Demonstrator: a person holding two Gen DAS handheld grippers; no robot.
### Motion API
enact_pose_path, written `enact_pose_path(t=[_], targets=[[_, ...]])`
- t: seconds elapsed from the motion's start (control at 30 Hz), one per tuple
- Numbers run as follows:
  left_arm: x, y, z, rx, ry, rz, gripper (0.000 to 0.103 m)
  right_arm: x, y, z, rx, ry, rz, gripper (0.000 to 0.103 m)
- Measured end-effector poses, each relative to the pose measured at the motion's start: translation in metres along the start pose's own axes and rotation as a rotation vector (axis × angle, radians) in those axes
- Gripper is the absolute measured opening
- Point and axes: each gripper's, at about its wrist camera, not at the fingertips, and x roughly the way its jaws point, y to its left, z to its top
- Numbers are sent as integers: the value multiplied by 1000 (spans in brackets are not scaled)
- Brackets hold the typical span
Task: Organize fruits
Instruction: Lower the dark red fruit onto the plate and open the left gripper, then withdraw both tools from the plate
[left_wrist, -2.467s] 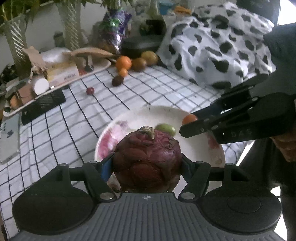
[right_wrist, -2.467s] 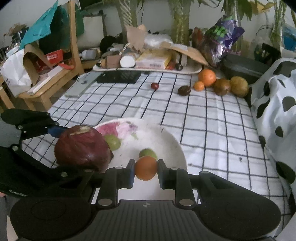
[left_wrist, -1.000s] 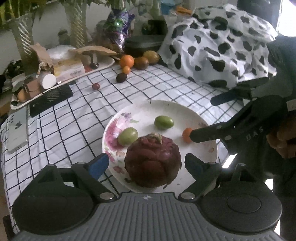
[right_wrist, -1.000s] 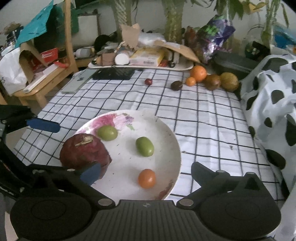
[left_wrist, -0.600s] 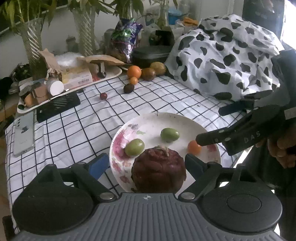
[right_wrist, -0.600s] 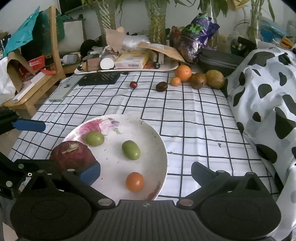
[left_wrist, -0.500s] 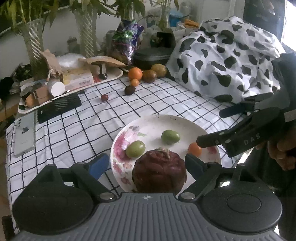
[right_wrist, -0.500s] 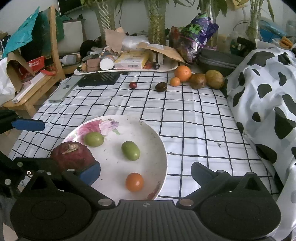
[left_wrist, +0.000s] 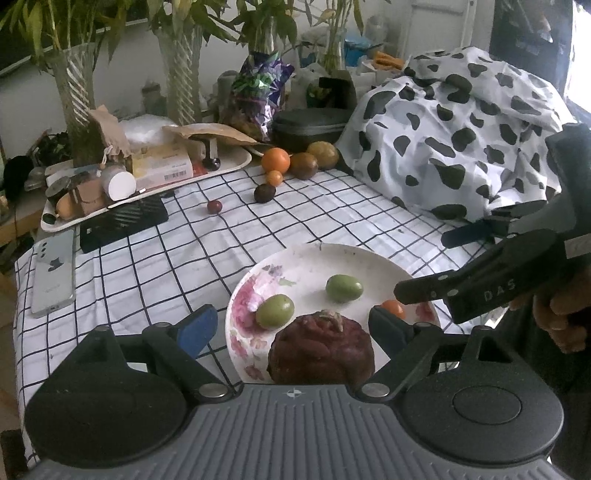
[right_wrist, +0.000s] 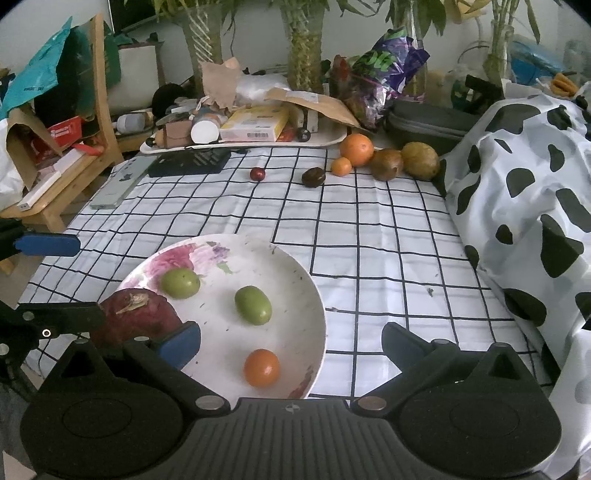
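A white flowered plate (left_wrist: 314, 258) (right_wrist: 295, 280) lies on the checked tablecloth. On it are a large dark red fruit (left_wrist: 320, 350) (right_wrist: 138, 315), two green fruits (left_wrist: 275, 311) (left_wrist: 343, 288) (right_wrist: 180, 283) (right_wrist: 253, 305) and a small orange fruit (left_wrist: 394, 308) (right_wrist: 262, 367). My left gripper (left_wrist: 291, 328) is open and empty, its jaws either side of the red fruit but apart from it. My right gripper (right_wrist: 291, 339) is open and empty above the plate's near edge. More fruit lies at the far side: a large orange (right_wrist: 357, 149), a small orange (right_wrist: 341, 166), brown fruits (right_wrist: 387, 164) (right_wrist: 420, 161), a dark fruit (right_wrist: 313, 177) and a small red one (right_wrist: 257, 173).
A cluttered tray (right_wrist: 240, 136) with boxes, a black pad (right_wrist: 188, 162) and a phone (left_wrist: 53, 273) lie at the far left. Glass vases (left_wrist: 79, 96) and a purple bag (right_wrist: 380, 74) stand behind. A cow-print cloth (right_wrist: 524, 192) heaps up on the right. A wooden chair (right_wrist: 74, 147) stands left.
Both grippers have opened, leaving the red fruit and the small orange fruit on the plate, then drawn back and up from it.
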Motion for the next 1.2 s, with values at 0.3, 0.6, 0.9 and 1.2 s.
enact_pose_path(t=[0.3, 0.6, 0.9, 1.2], targets=[[4, 6, 8, -7, -24, 21, 89, 0, -2, 3, 15, -29, -28, 103], [14, 15, 19, 4, -32, 37, 89, 5, -7, 10, 37, -47, -71, 103], [27, 22, 31, 34, -43, 54, 89, 16, -11, 20, 40, -51, -104, 103], [43, 42, 45, 1, -52, 67, 89, 35, -19, 35, 27, -43, -127, 103]])
